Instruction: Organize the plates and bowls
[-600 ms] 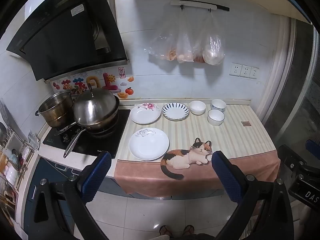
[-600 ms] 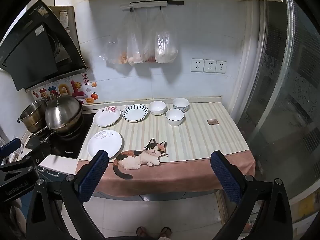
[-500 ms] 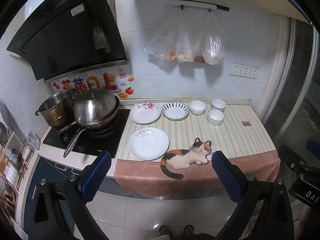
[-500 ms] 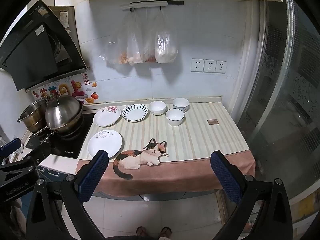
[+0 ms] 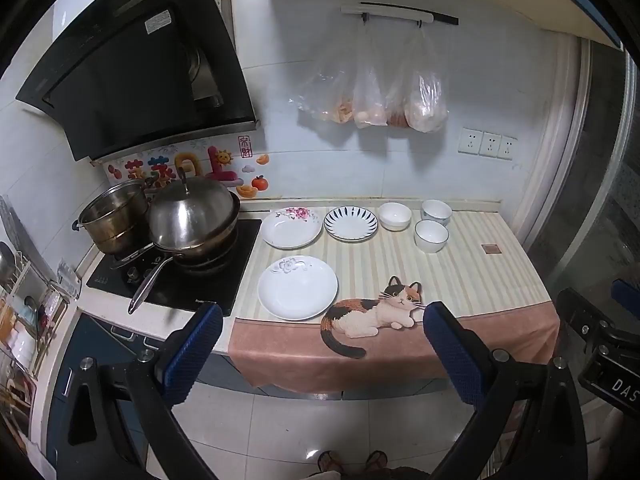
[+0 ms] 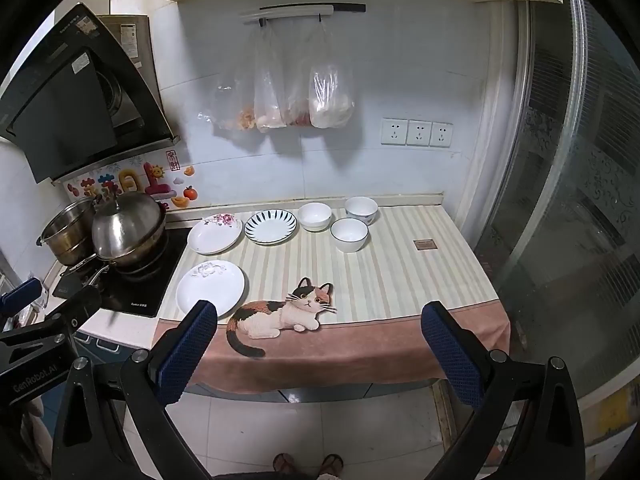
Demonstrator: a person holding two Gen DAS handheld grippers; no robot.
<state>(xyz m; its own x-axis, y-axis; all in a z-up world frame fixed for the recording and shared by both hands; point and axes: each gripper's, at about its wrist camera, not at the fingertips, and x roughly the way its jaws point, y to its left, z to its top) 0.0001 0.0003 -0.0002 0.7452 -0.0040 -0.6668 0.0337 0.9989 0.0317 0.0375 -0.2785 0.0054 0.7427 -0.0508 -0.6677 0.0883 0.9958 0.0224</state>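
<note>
Three plates and three bowls sit on the desk [image 5: 472, 276]. The plain white plate [image 5: 297, 287] lies near the front edge, beside the stove [image 5: 176, 280]. The flower plate [image 5: 291, 227] and the striped plate [image 5: 351, 223] lie along the back edge. The three bowls [image 5: 431, 236] sit close together toward the back right corner. The left tongs [image 5: 322, 344] and the right tongs [image 6: 320, 346] are both wide apart, holding nothing, out in front of the desk.
</note>
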